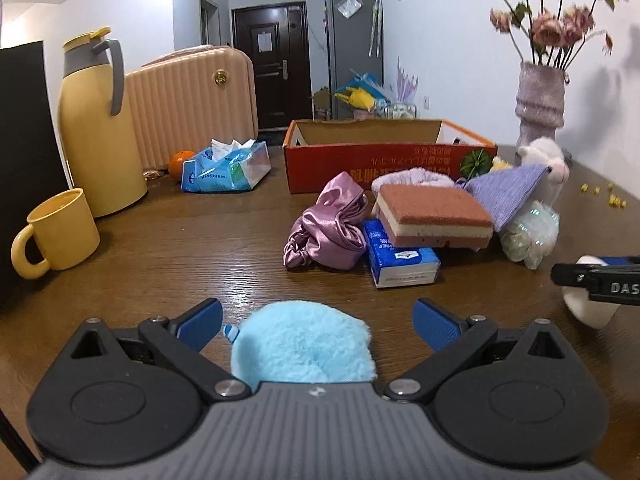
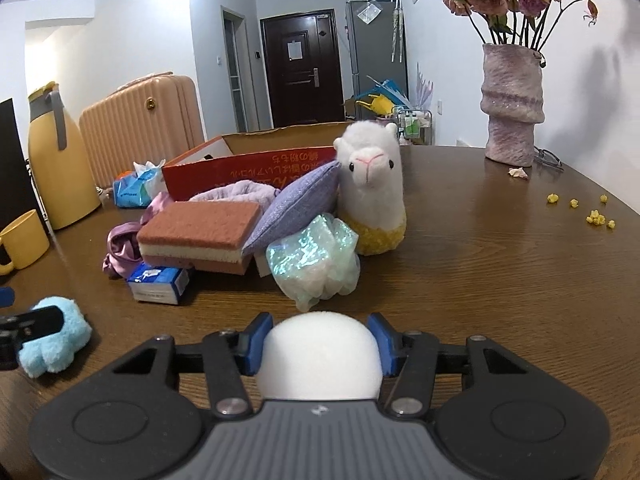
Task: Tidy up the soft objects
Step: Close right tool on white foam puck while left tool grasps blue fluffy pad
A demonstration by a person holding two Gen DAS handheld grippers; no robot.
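Leftmost, at nine o'clock on the wooden surface (image 1: 180,248), stands a yellow mug (image 1: 60,230), a yellow thermos (image 1: 98,128) behind it. Centrally, the left gripper (image 1: 318,322) is spread wide around a blue fluffy pad (image 1: 304,344), its fingers clear of it. At one o'clock lies the pile: pink satin cloth (image 1: 326,232), layered sponge (image 1: 434,216), purple cushion (image 1: 506,190), alpaca plush (image 2: 374,184), before the orange cardboard box (image 1: 384,152). Rightmost, the right gripper (image 2: 320,342) pinches a white foam ball (image 2: 320,354).
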